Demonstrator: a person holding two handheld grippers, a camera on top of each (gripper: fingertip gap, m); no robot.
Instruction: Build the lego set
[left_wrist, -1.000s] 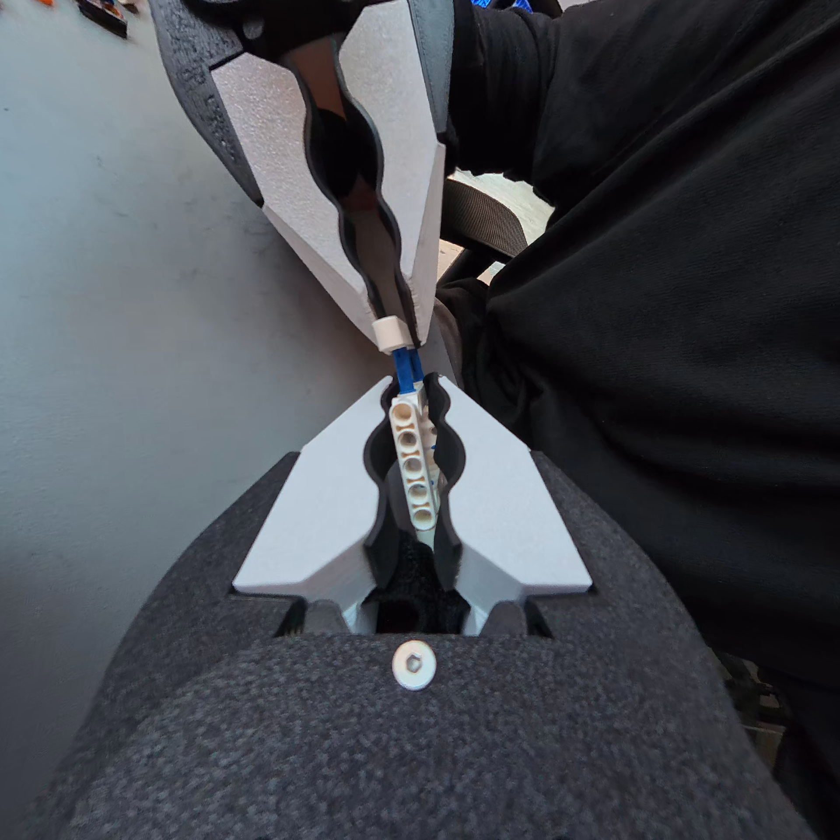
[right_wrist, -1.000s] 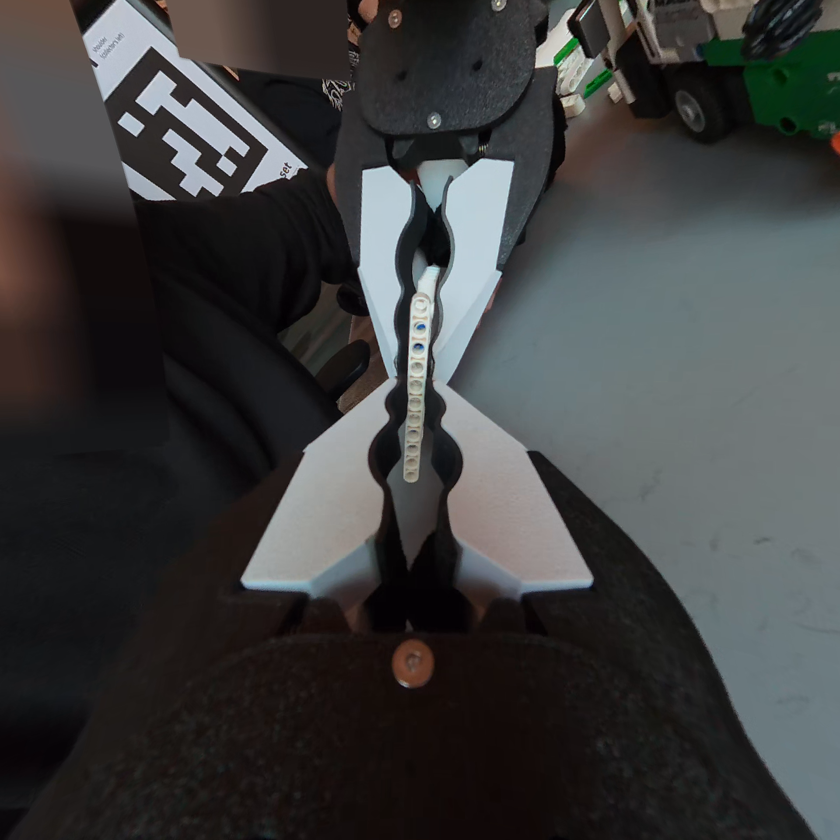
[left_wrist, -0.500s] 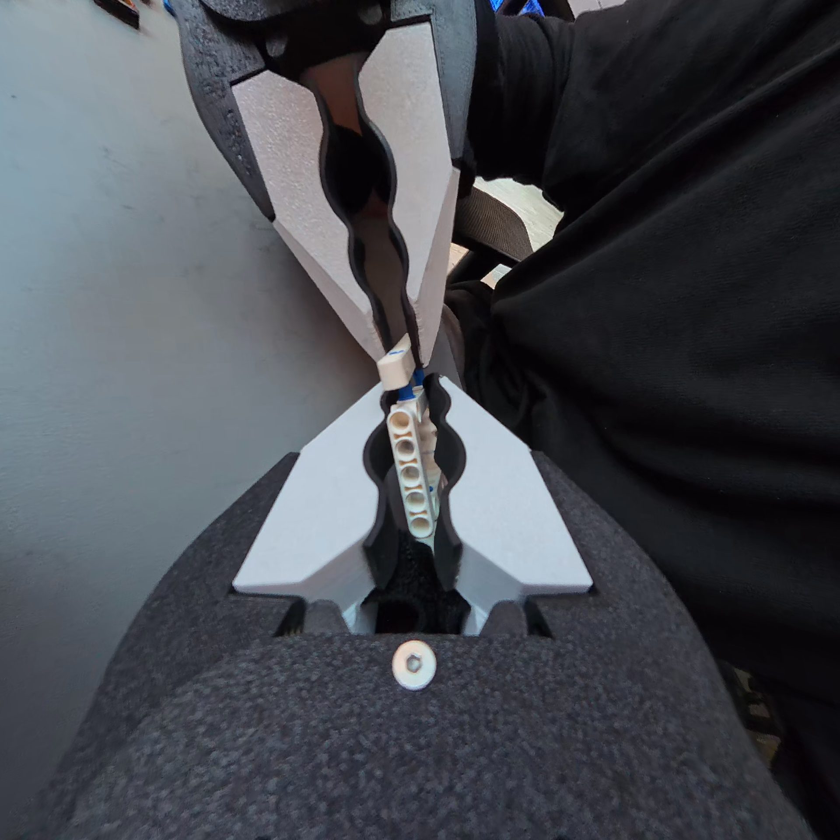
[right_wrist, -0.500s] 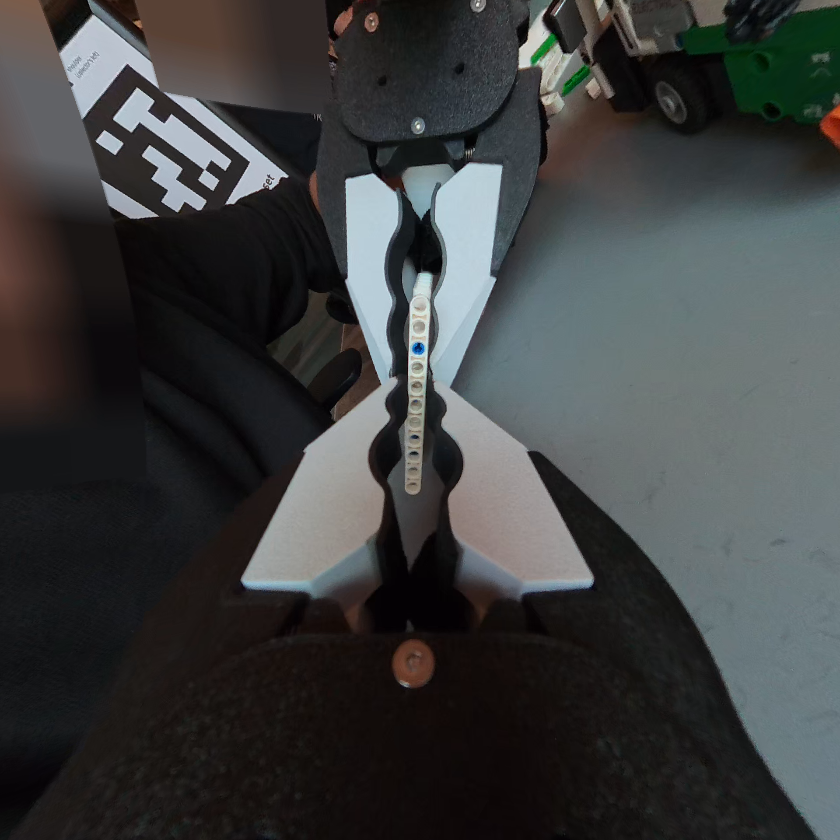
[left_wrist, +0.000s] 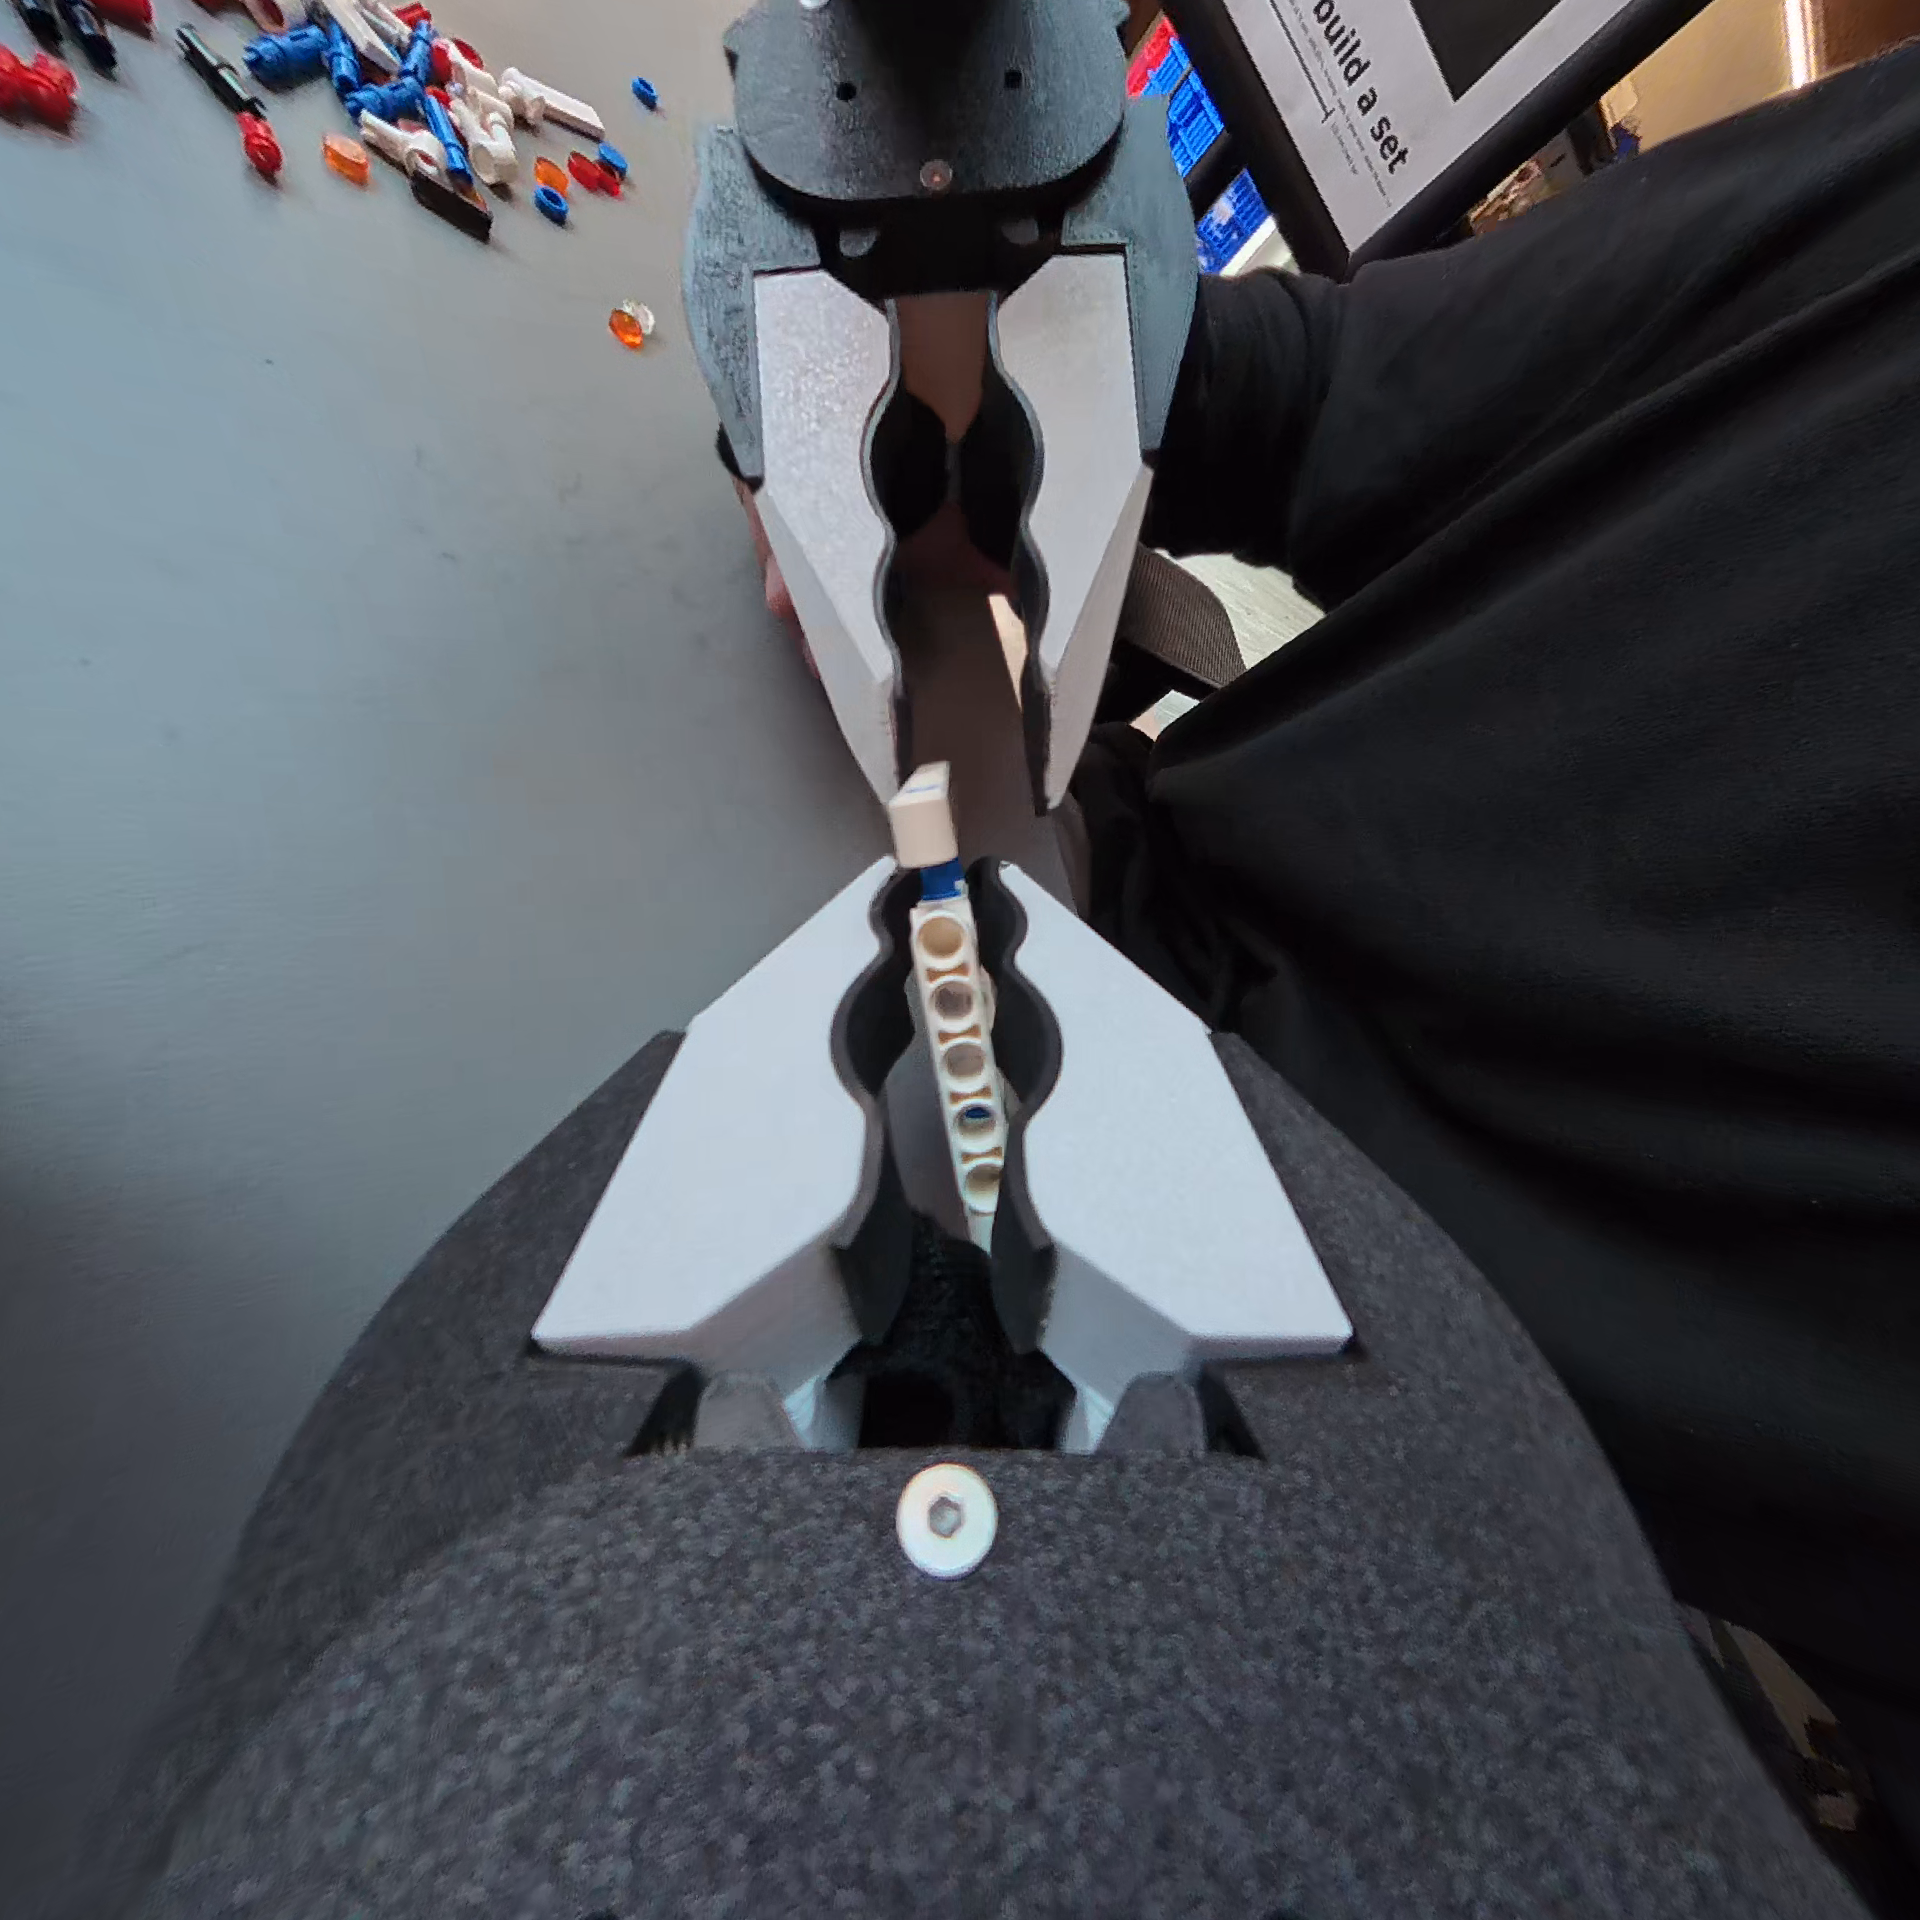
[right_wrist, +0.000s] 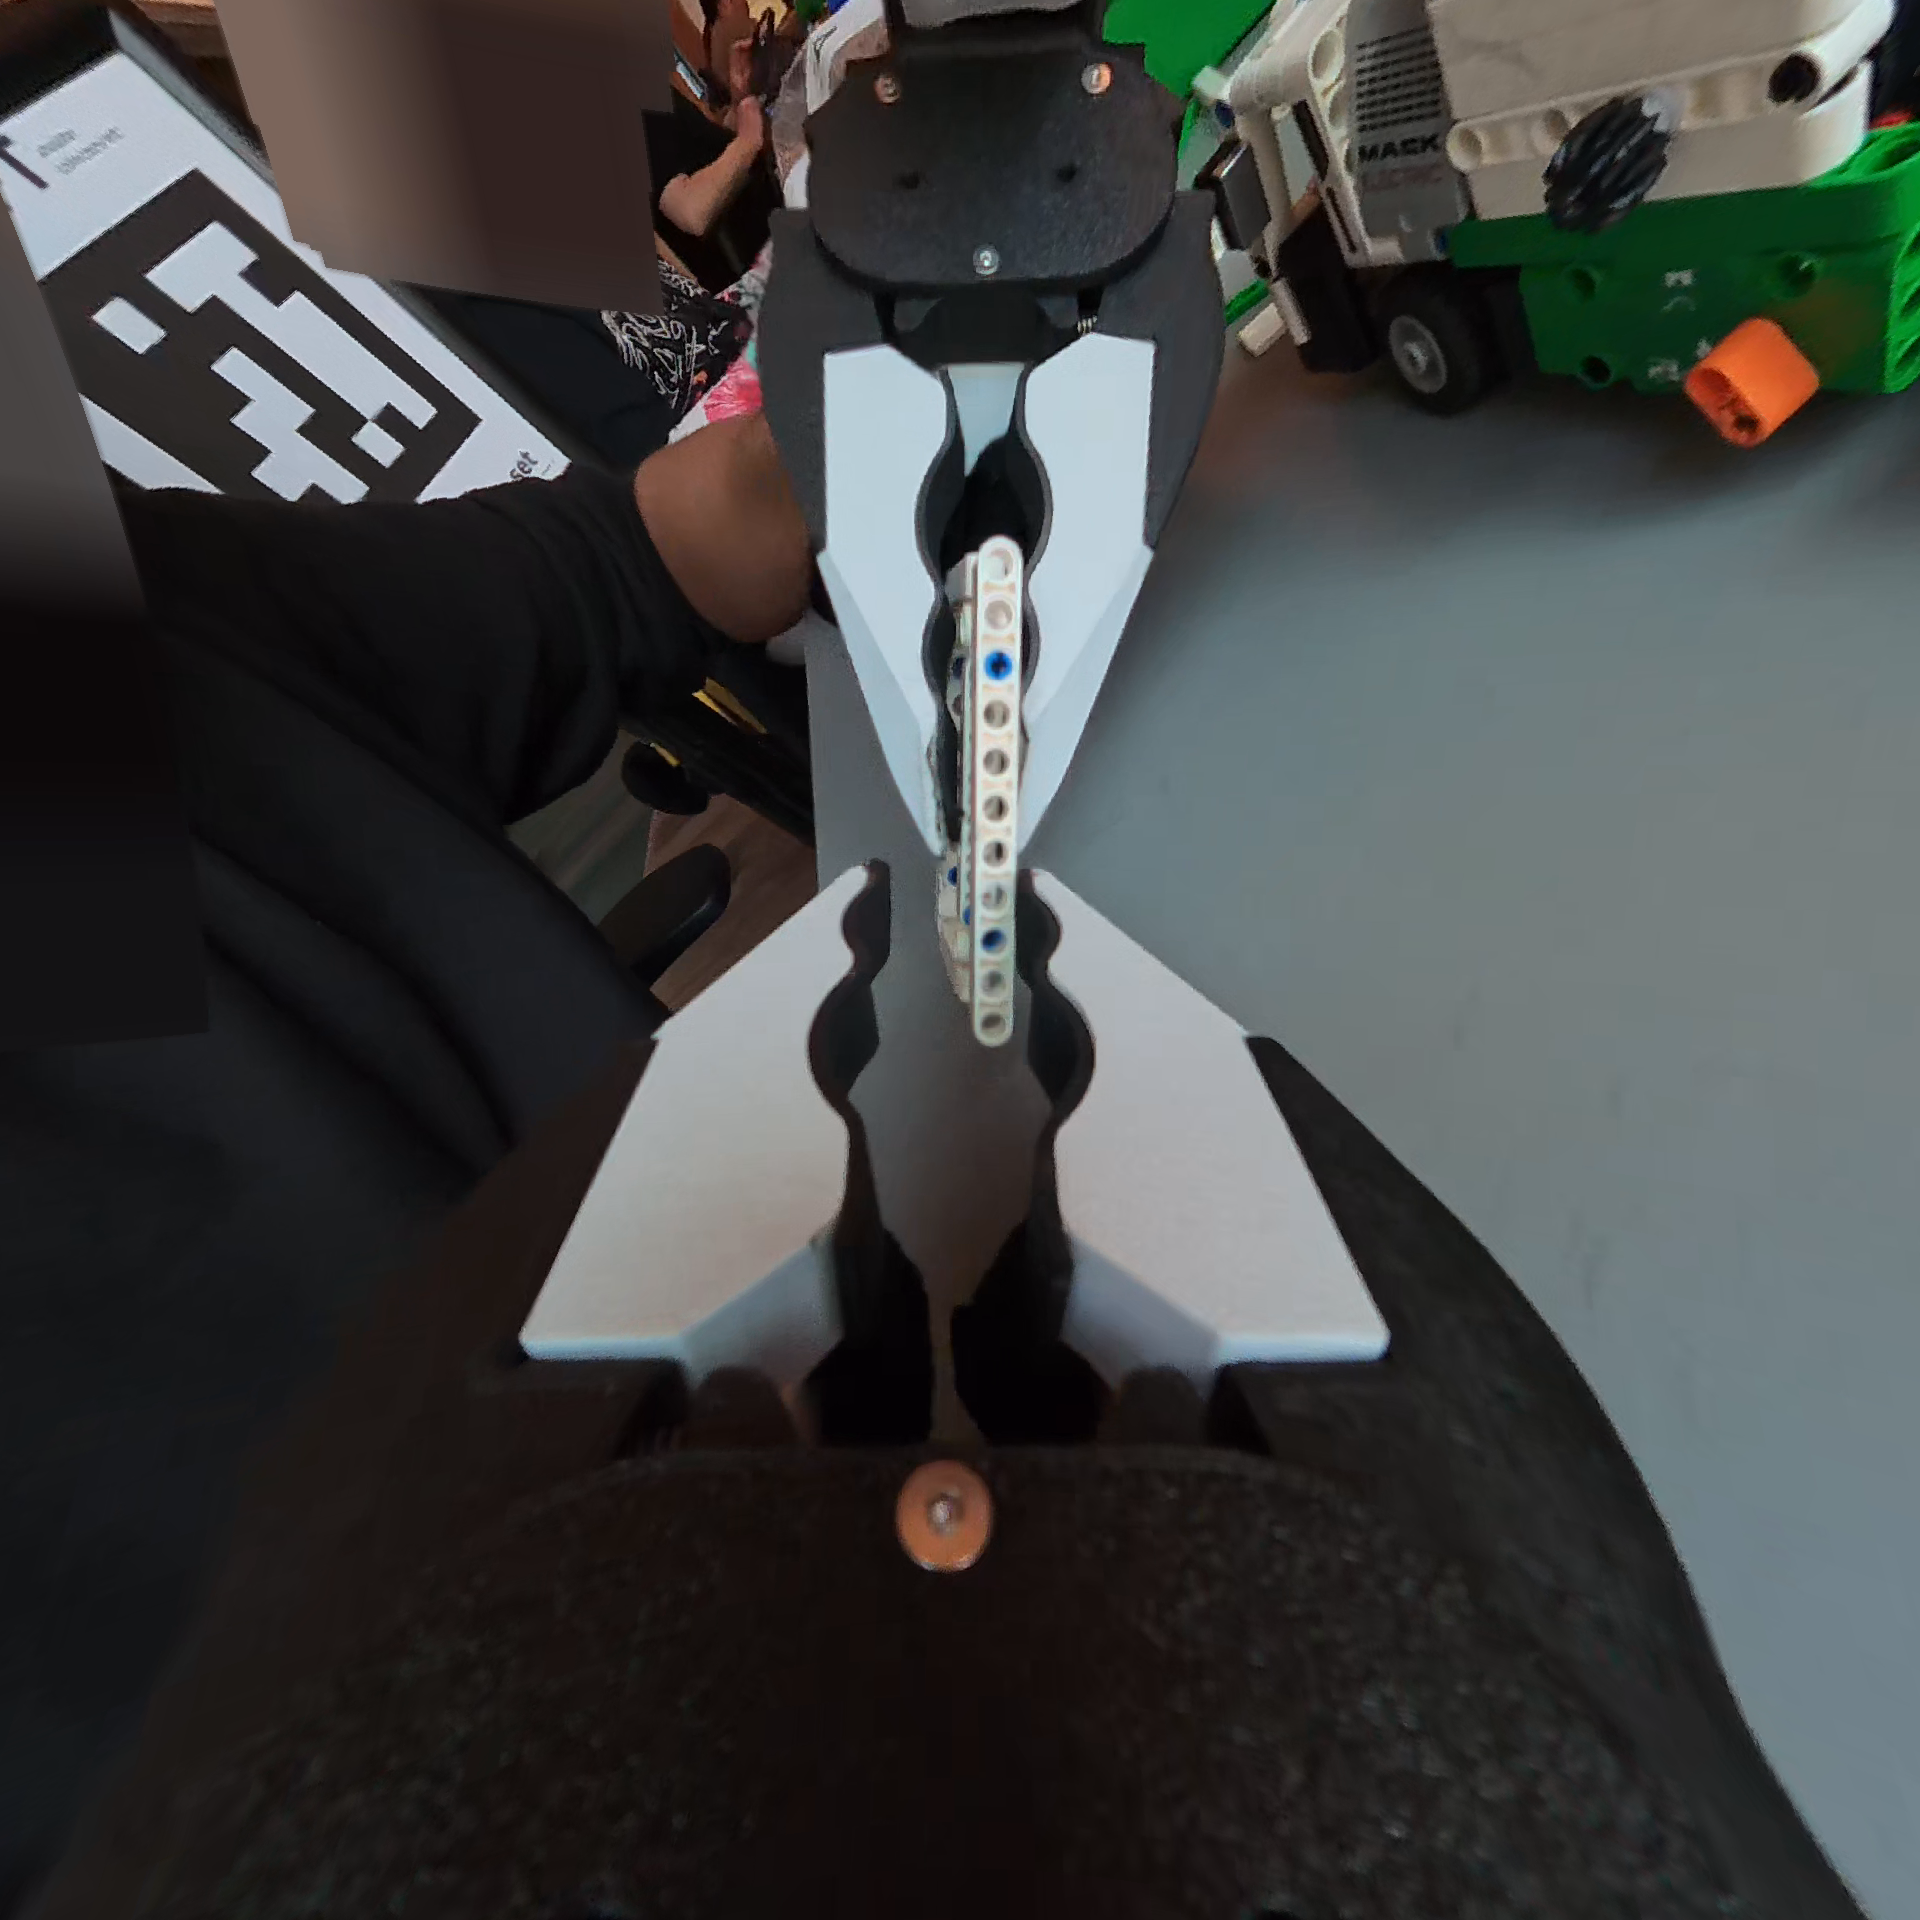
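Note:
My left gripper (left_wrist: 940, 873) is shut on a long white lego beam with holes (left_wrist: 961, 1060), held in the air over the grey table (left_wrist: 312, 623). A small white piece (left_wrist: 923, 821) sits on a blue pin (left_wrist: 940, 883) at the beam's far end. My right gripper (right_wrist: 951, 883) is open, its fingers standing on either side of the beam's end (right_wrist: 992, 790) without clamping it. It faces the left gripper (right_wrist: 982, 831) tip to tip. In the left wrist view the right gripper (left_wrist: 966, 790) shows spread fingers just beyond the small white piece.
Loose red, blue and white lego parts (left_wrist: 416, 104) and an orange stud (left_wrist: 629, 322) lie on the far table. A built white and green lego truck (right_wrist: 1558, 208) with an orange part (right_wrist: 1751, 379) stands behind. A person's black sleeve (left_wrist: 1558, 727) and a sign board (right_wrist: 260, 343) border the workspace. The tips of both grippers are at nearly the same place.
My right gripper has opened and let go of the white beam and drawn back a little. The left gripper still holds the beam, with the small white piece on its blue pin.

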